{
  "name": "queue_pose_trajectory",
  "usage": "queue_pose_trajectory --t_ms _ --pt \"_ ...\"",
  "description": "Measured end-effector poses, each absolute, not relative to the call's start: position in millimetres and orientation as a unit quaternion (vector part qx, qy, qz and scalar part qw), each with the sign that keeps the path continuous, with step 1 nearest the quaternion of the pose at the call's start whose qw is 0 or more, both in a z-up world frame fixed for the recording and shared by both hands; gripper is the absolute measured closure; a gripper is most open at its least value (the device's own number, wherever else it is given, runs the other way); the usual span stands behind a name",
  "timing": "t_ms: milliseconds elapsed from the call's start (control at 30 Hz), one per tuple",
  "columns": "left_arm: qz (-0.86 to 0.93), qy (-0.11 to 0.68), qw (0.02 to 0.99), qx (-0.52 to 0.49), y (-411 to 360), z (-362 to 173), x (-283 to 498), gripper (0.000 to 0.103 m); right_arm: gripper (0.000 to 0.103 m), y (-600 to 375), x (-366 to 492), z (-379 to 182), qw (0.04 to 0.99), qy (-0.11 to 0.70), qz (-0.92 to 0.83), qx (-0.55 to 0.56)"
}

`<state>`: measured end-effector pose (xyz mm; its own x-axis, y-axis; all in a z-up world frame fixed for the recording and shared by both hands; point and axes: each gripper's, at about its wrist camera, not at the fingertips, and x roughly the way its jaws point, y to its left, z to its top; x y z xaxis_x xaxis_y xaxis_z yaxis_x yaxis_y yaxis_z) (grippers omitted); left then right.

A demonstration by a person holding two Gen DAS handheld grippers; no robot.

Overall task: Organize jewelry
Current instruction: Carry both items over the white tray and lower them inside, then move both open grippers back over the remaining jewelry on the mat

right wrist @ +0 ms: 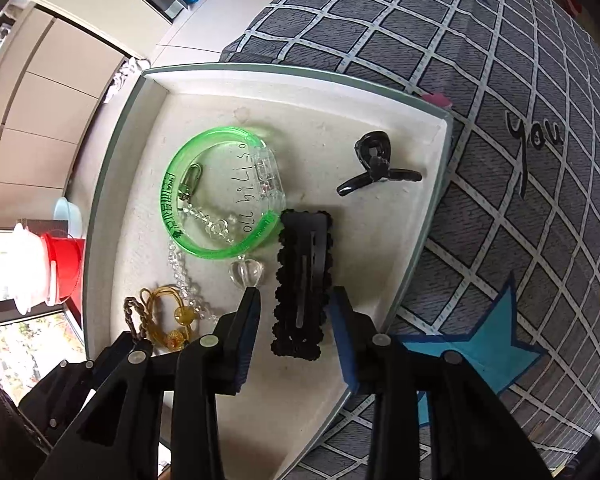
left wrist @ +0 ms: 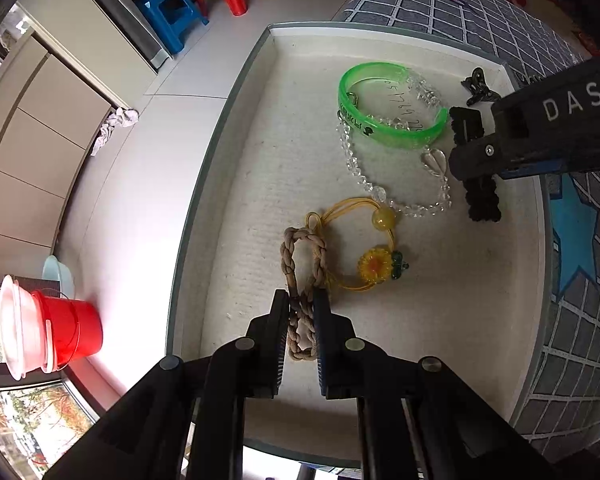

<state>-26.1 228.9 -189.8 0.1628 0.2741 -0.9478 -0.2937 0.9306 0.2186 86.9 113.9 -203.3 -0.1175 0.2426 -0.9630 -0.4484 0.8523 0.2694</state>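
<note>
The white letters "DAS" are read on the black body of the right gripper (left wrist: 466, 130). The word "you" is written in black on the grey checked cloth (right wrist: 536, 136).

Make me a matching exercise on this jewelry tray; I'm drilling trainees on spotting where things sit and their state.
Things:
1. beige braided rope bracelet
2. black scalloped snap hair clip
3. translucent green plastic bangle
4. small black claw hair clip

States:
A. lies over a clear bead chain
B. clamped in the left tongs
C. alone near the tray's far corner
D. between the open right tongs, not gripped

Pairs: 1-B, 2-D, 3-A, 4-C
</note>
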Motion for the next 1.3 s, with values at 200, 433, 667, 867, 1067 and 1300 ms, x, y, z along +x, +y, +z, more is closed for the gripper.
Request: queue_pose_trajectory --t_ms 200,433,667,867,1067,1300 --pt "0.186 0.618 0.764 -0.002 224 -186 -26 0.079 0.046 110 87 -182 0.664 0.687 0.291 -0.047" --pt "0.19 0.589 0.785 -0.003 217 -160 -29 0.0 0.039 96 95 -150 0.676 0.671 0.305 -0.016" --pt "0.188 0.588 0.787 -0.012 216 -144 -36 0.0 0.038 72 93 -139 0.682 0.67 0.293 -0.015" --pt "0.174 0.593 0.785 -0.049 214 -132 -48 0.0 0.021 38 85 -126 0.689 0.668 0.28 -0.011" --pt "0.148 0.6 0.784 -0.052 196 -122 -49 0.0 0.019 -5 81 -115 0.697 0.667 0.262 0.018" --pt "0.111 0.6 0.791 -0.032 152 -103 -43 0.0 0.018 -72 81 -98 0.734 0.637 0.229 0.061"
